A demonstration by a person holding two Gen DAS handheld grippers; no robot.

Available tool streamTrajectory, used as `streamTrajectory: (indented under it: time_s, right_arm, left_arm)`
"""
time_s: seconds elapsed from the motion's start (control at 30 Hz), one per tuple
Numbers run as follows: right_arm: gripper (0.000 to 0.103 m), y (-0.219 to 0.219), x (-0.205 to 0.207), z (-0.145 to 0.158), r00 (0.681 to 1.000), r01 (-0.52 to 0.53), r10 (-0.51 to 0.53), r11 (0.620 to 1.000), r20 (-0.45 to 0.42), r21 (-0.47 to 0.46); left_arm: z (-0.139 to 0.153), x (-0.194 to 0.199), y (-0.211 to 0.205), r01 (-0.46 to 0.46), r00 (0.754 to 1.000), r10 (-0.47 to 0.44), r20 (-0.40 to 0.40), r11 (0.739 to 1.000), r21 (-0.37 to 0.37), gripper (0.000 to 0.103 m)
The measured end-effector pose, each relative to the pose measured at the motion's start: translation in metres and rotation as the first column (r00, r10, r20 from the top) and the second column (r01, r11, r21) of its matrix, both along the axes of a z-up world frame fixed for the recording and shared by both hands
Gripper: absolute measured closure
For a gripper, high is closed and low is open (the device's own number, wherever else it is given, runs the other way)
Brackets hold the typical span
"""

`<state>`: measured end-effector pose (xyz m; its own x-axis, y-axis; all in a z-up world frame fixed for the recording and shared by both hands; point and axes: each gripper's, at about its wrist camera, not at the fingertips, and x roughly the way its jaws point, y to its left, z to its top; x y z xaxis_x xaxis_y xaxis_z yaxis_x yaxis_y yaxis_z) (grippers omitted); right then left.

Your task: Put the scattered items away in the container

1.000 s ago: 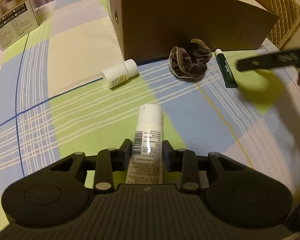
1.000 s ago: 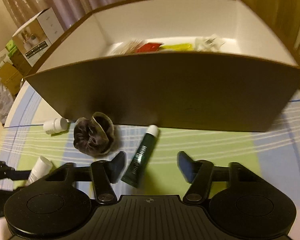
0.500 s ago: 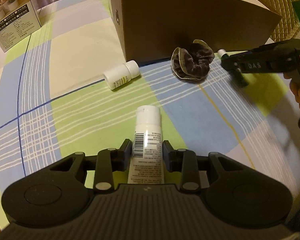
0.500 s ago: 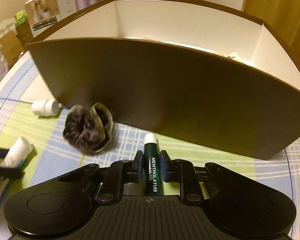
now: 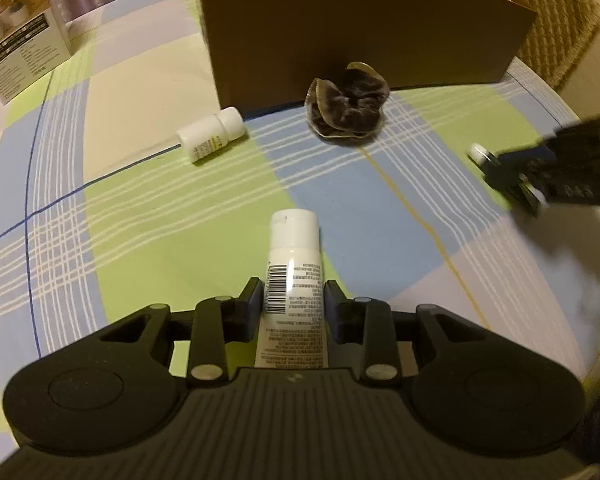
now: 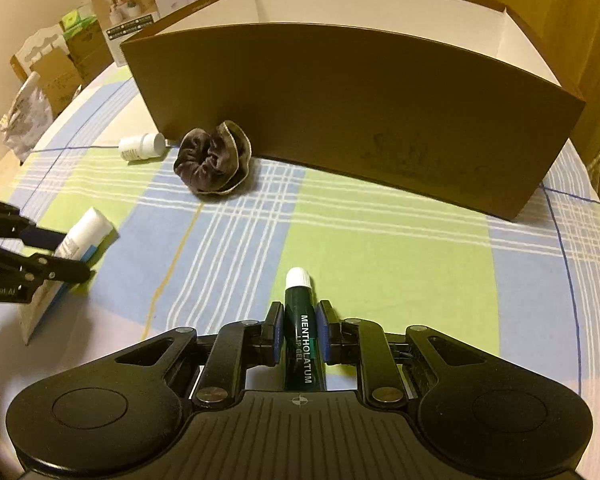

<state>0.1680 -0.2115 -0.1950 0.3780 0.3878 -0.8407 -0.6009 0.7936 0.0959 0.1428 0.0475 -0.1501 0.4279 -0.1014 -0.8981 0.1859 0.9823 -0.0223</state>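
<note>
Leftmost, beyond the checked tablecloth (image 5: pixel 140 216), stands a printed carton (image 5: pixel 20 32) that plays no part in the tidying. Nearer, the left gripper (image 5: pixel 292 300) has its jaws narrowed around the white tube (image 5: pixel 294 264), cap pointing away, though whether the pads press it or merely bracket it I cannot tell; the tube looks lined up lengthwise so it can be carried off cap-first. A small white bottle (image 5: pixel 211 134) lies on its side just before the brown container (image 5: pixel 360 28), and a dark velvet scrunchie (image 5: pixel 348 106) sits close against the container's front wall, both yet to be gathered. Rightmost, the right gripper (image 6: pixel 299 334) has just closed its jaws, clamping the green lip gel tube (image 6: pixel 300 340) between its blue pads, cap forward, apparently ready to go over the container's tall wall.
</note>
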Motion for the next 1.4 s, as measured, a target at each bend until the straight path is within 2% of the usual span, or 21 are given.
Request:
streamTrajectory:
  time_s: [0.1, 0.17, 0.2, 0.23, 0.27, 0.3, 0.4, 0.47, 0.57, 0.67, 0.73, 0.93, 1.13, 1.37, 1.4]
  right_arm:
    - [0.082, 0.001, -0.002, 0.001, 1.0, 0.001, -0.001, 1.0, 0.014, -0.008]
    - [0.077, 0.001, -0.002, 0.001, 1.0, -0.001, 0.001, 1.0, 0.016, -0.005]
    - [0.069, 0.001, -0.002, 0.0, 1.0, 0.001, -0.001, 1.0, 0.014, 0.001]
    - [0.05, 0.002, -0.003, 0.0, 1.0, 0.0, 0.0, 1.0, 0.014, 0.005]
    - [0.037, 0.004, -0.004, -0.001, 1.0, -0.002, 0.002, 1.0, 0.013, -0.01]
    - [0.031, 0.006, -0.006, -0.003, 1.0, -0.007, 0.008, 1.0, 0.022, -0.026]
    - [0.032, 0.008, -0.013, -0.005, 0.998, -0.018, 0.02, 0.999, 0.059, -0.043]
    - [0.032, 0.006, -0.014, -0.005, 0.998, -0.012, 0.015, 0.999, 0.059, -0.042]
    - [0.04, 0.005, -0.016, -0.005, 0.997, -0.014, 0.018, 0.999, 0.071, -0.05]
    - [0.062, 0.002, -0.02, -0.002, 0.996, -0.032, 0.035, 0.998, 0.077, -0.047]
    - [0.082, 0.0, -0.023, -0.001, 0.996, -0.046, 0.049, 0.998, 0.074, -0.048]
    - [0.082, -0.009, -0.036, 0.001, 0.996, -0.082, 0.083, 0.996, 0.036, -0.021]
    - [0.083, -0.023, -0.046, 0.008, 0.996, -0.085, 0.087, 0.995, -0.026, 0.047]
    - [0.083, -0.043, -0.043, 0.032, 0.998, -0.056, 0.059, 0.989, -0.014, 0.134]
    - [0.101, -0.044, -0.042, 0.035, 0.998, -0.058, 0.06, 0.988, -0.011, 0.143]
  left_arm:
    - [-0.001, 0.002, -0.004, 0.007, 1.0, -0.007, -0.001, 1.0, 0.016, 0.069]
    - [-0.001, 0.003, -0.006, 0.009, 1.0, -0.009, 0.001, 1.0, 0.02, 0.069]
    - [-0.001, 0.003, -0.006, 0.004, 1.0, -0.004, -0.002, 1.0, 0.018, 0.069]
    - [-0.001, 0.003, -0.007, -0.001, 1.0, 0.001, -0.003, 1.0, 0.018, 0.069]
    - [-0.001, 0.003, -0.007, -0.004, 1.0, 0.004, -0.002, 1.0, 0.021, 0.068]
    - [-0.002, 0.003, -0.007, -0.007, 1.0, 0.007, 0.001, 1.0, 0.022, 0.069]
    - [-0.002, 0.0, -0.009, -0.014, 1.0, 0.014, 0.006, 1.0, 0.021, 0.075]
    - [-0.002, -0.002, -0.011, -0.017, 1.0, 0.017, 0.01, 1.0, 0.026, 0.075]
    - [-0.001, -0.004, -0.013, -0.031, 0.999, 0.03, 0.012, 0.999, 0.024, 0.075]
    - [-0.001, -0.007, -0.015, -0.036, 0.999, 0.036, 0.014, 0.999, 0.027, 0.076]
    - [0.0, -0.011, -0.018, -0.036, 0.999, 0.036, 0.017, 0.999, 0.028, 0.076]
    - [0.001, -0.027, -0.03, -0.033, 0.999, 0.033, 0.015, 0.999, 0.029, 0.076]
    - [0.004, -0.042, -0.042, -0.05, 0.999, 0.051, -0.007, 0.998, 0.026, 0.077]
    - [0.015, -0.057, -0.051, -0.085, 0.996, 0.085, 0.005, 0.996, 0.02, 0.077]
    - [0.019, -0.059, -0.052, -0.089, 0.996, 0.089, 0.013, 0.996, 0.021, 0.077]
